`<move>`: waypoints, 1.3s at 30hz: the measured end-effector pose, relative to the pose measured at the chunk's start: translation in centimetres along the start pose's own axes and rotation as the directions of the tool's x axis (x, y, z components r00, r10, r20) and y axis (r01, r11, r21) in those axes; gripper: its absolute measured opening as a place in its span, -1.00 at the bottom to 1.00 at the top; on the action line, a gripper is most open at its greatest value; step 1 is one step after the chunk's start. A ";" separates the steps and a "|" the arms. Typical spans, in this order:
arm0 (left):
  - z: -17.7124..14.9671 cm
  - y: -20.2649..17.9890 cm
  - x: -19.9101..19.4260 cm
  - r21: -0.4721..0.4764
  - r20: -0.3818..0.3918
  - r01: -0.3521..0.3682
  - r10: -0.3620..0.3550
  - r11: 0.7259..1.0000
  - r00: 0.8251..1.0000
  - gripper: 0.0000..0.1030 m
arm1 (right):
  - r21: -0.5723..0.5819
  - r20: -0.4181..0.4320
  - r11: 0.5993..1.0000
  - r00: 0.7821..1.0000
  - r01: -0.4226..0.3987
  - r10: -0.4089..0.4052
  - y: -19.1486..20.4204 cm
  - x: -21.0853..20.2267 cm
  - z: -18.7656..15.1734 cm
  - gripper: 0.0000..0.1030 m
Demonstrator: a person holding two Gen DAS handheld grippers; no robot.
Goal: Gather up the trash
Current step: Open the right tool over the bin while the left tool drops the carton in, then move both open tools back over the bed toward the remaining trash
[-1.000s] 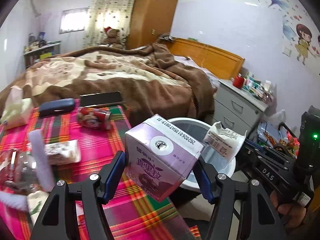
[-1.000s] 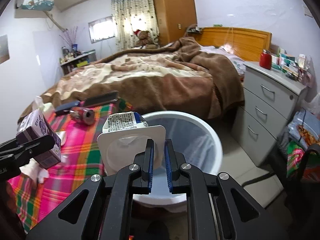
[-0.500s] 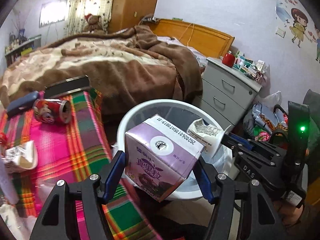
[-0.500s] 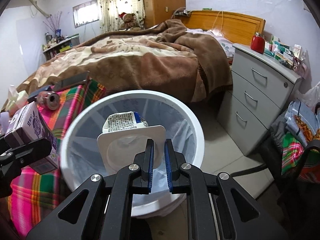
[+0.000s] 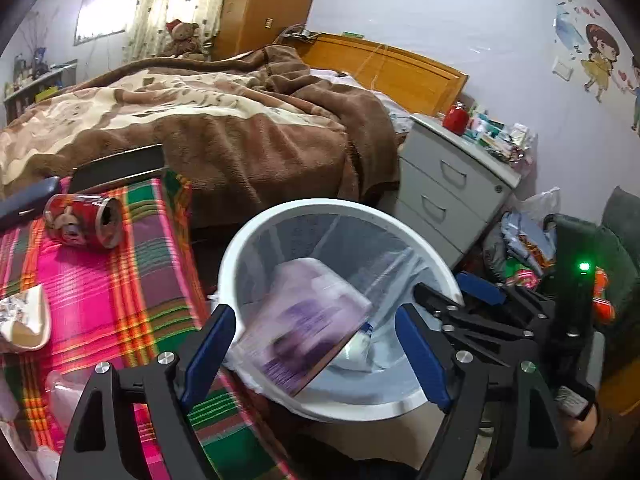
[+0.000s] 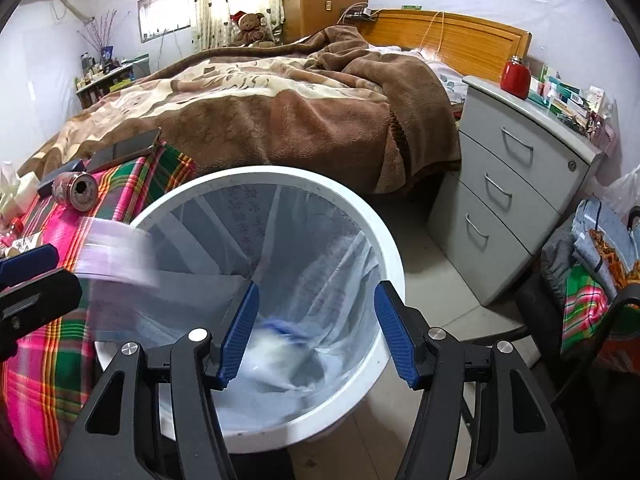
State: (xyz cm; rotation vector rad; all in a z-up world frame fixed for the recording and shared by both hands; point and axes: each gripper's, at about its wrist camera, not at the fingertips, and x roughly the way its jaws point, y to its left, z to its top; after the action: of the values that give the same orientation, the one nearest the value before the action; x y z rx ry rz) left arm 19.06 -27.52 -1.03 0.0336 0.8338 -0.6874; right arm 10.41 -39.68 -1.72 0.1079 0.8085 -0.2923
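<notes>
The bin (image 6: 384, 240) stood on the floor between the bed (image 6: 260, 104) and your worktop (image 5: 112, 280), white-rimmed with a clear liner. You held both tools over its mouth. Your left tool (image 5: 316, 344) had just been opening, and its blue pads stood clear of the purple carton (image 5: 308, 320), which was a blur tipping down between them into the bin, no longer held. Your right tool (image 6: 316, 328) had likewise just been opening; nothing was between its pads, and the white cup (image 6: 276, 344) it dropped was a pale smear low inside the liner. So two pieces were in or going in.

More was left, I judged. On the far part of the worktop a red can (image 5: 82, 220) lay on its side, and at the left edge sat a crumpled wrapper (image 5: 24, 316). A dark case (image 5: 24, 200) and a flat black thing (image 5: 120, 166) beyond the can may not be trash.
</notes>
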 end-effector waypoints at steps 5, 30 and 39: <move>-0.2 0.7 -1.7 -0.022 0.023 -0.001 0.001 1.000 1.000 0.58 | 0.022 0.018 1.000 1.000 -0.009 0.009 0.2 -0.8 0.1 0.20; -8.1 12.5 -17.9 -0.215 0.160 -0.241 0.277 0.946 0.947 0.59 | -0.103 0.109 0.952 0.948 -0.289 0.300 11.7 -4.3 -0.9 0.20; -10.9 18.4 -21.6 -0.315 0.146 -0.316 0.375 0.895 0.915 0.59 | -0.178 0.067 0.920 0.928 -0.350 0.366 16.3 -4.2 -1.8 0.20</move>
State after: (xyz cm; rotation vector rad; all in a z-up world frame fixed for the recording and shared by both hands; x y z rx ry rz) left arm 12.12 1.92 2.15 -0.1446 0.6981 -0.2213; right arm 11.29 -22.85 -0.21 0.0854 0.6948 0.1162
